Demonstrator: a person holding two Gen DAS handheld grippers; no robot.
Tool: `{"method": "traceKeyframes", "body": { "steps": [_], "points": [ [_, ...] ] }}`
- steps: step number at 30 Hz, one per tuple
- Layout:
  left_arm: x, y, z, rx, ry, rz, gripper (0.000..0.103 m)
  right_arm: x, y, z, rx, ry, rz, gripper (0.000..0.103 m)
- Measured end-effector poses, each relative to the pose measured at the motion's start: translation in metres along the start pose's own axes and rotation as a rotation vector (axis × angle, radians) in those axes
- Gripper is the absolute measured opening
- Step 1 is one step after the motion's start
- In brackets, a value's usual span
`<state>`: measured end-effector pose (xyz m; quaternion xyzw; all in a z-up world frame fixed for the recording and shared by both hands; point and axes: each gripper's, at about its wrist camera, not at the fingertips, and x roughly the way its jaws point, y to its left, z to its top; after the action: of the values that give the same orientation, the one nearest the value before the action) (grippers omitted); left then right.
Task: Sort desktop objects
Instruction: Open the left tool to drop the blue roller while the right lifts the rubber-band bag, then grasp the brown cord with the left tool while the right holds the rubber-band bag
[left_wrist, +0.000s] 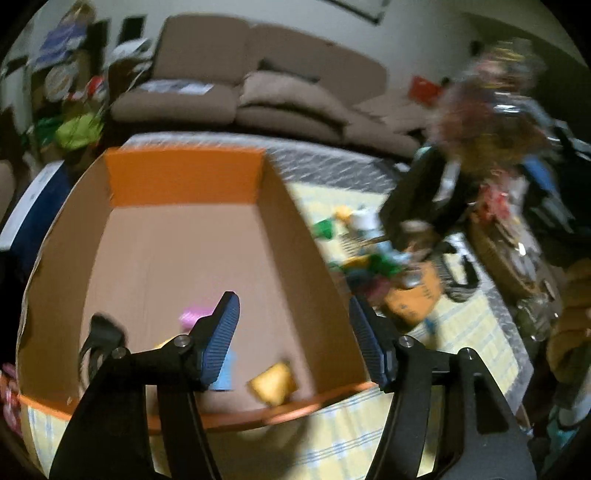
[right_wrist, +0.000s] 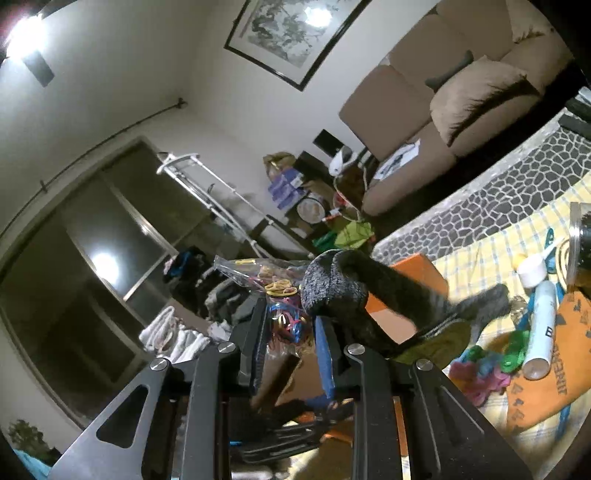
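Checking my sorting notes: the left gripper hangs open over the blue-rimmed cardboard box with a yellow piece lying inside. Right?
Not quite: the cardboard box has an orange rim, not blue, as the left wrist view shows. The left gripper does hang open over it, and a yellow piece lies inside.

- Cardboard box (left_wrist: 192, 236) — matt brown board inside, with orange paper facing on its far wall and rim.
- Left hand-held gripper (left_wrist: 291, 338) — matt black plastic arms, ribbed blue rubbery pads, small bright metal pins at the joints.
- Checked cloth (left_wrist: 461, 332) right of the box: woven fabric, yellow and white, soft and matt.
- Clear bag (right_wrist: 258, 273) in the right hand-held gripper (right_wrist: 290, 345): glossy, crinkled plastic film.
- White tube (right_wrist: 541, 328) on the cloth: smooth plastic.
- Sofa (left_wrist: 258, 85) beyond the box: brown, napped fabric.
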<state>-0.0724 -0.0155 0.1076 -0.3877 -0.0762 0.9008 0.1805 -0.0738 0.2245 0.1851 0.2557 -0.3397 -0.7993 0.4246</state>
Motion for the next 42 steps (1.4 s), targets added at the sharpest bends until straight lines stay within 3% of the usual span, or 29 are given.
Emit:
{"method": "traceKeyframes", "body": {
  "steps": [5,8,11,14,18,21,27,32,39,42],
  "points": [
    [0.007,-0.054,0.001,0.168,-0.044,-0.059,0.059,-0.009,-0.002,0.004,0.004,-0.019,-0.004,0.023],
    [0.019,-0.079,0.001,0.235,-0.045,-0.053,0.059,-0.014,0.000,0.006,0.003,-0.028,0.001,0.023],
    [0.036,-0.086,0.001,0.230,-0.017,-0.044,0.057,-0.019,0.002,0.005,-0.002,-0.029,0.008,0.023],
    [0.051,-0.084,0.002,0.174,0.021,-0.054,0.032,-0.024,0.003,0.005,-0.005,-0.026,0.012,0.023],
    [0.057,-0.078,0.003,0.116,0.022,-0.063,0.009,-0.032,0.003,0.004,-0.009,-0.026,0.018,0.023],
    [0.053,-0.065,0.009,0.048,0.006,-0.113,0.004,-0.040,0.006,0.005,-0.026,-0.032,0.014,0.023],
    [0.050,-0.060,0.011,0.021,-0.008,-0.111,0.004,-0.049,-0.005,0.005,-0.013,-0.028,-0.041,0.023],
    [0.032,-0.062,0.019,-0.009,-0.063,-0.169,0.004,-0.054,-0.016,0.003,-0.007,-0.019,-0.091,0.023],
    [-0.012,-0.067,0.055,-0.007,-0.158,-0.244,0.004,-0.054,-0.027,0.003,-0.001,-0.008,-0.140,0.023],
    [-0.022,-0.068,0.071,0.013,-0.177,-0.227,0.004,-0.051,-0.027,0.001,-0.006,0.004,-0.150,0.023]
  ]
}}
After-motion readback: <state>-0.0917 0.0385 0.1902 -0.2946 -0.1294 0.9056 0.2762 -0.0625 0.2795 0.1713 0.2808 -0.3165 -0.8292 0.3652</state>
